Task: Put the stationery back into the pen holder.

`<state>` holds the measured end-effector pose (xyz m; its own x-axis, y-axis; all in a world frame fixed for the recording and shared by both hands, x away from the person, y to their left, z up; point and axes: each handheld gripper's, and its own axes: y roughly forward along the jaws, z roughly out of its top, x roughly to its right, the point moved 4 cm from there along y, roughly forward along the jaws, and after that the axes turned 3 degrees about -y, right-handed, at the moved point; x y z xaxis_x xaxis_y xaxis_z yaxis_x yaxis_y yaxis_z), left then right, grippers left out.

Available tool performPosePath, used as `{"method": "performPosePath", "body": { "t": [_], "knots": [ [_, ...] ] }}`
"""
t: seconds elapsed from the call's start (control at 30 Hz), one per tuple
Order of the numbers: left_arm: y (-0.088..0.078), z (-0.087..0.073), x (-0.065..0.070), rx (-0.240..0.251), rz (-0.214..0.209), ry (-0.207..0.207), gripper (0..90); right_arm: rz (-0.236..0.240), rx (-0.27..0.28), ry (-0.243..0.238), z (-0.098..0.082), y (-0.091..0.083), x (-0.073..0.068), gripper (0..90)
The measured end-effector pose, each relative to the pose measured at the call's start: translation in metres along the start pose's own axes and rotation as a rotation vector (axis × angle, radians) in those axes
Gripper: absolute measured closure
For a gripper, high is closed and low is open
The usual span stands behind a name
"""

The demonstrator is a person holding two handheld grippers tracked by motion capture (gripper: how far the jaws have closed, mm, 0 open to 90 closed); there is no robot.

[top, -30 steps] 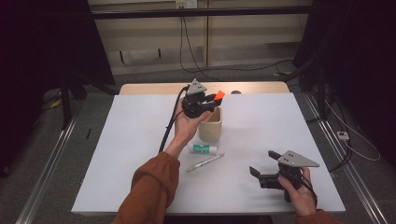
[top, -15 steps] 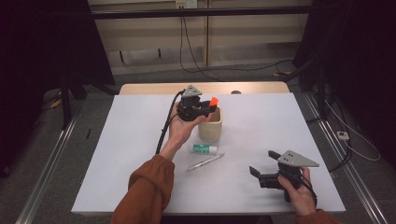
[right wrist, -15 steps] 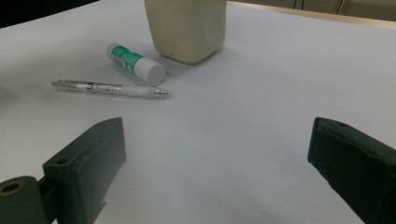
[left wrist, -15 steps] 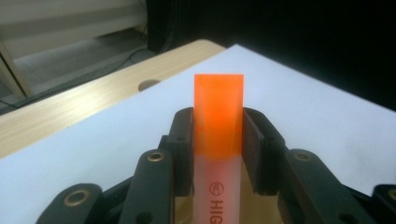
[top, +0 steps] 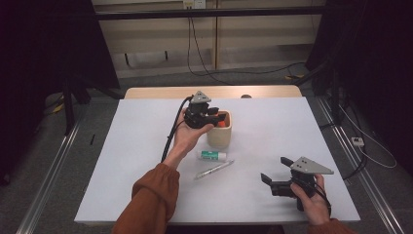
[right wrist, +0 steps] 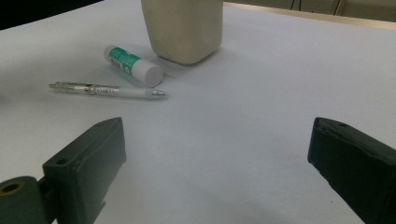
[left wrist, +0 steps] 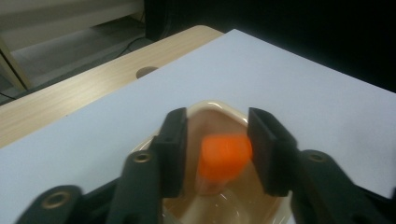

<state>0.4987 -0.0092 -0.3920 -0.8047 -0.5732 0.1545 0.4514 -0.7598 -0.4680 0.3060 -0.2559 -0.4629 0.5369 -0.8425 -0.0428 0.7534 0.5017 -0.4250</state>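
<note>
Orange marker (left wrist: 223, 157) lowered – between left gripper (left wrist: 218, 149) jaws

Lighting: I see an evenly lit table (top: 272, 131), dark surroundings, soft shadows; left gripper view blurred close up.

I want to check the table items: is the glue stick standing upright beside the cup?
No, the glue stick lies on its side on the white table, next to the cup and the pen.
</note>
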Motion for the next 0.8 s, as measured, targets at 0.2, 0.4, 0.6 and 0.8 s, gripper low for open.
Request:
{"method": "performPosePath", "body": {
  "t": [0.2,0.4,0.6,0.8],
  "knots": [
    [-0.008,0.002,0.002,-0.009,0.011,-0.005,34.5,0.001,-0.001,-0.004,0.000,0.000,0.000,4.1],
    [-0.018,0.003,0.003,-0.031,-0.003,0.001,19.7,0.001,-0.003,-0.007,0.000,0.000,0.000,4.1],
    [-0.028,0.000,0.002,-0.051,-0.004,0.009,10.7,0.000,-0.001,-0.004,0.000,0.000,-0.001,4.1],
    [-0.039,-0.006,0.000,-0.069,-0.002,-0.011,3.6,-0.002,-0.001,-0.004,0.000,0.000,-0.001,4.1]
  ]
}}
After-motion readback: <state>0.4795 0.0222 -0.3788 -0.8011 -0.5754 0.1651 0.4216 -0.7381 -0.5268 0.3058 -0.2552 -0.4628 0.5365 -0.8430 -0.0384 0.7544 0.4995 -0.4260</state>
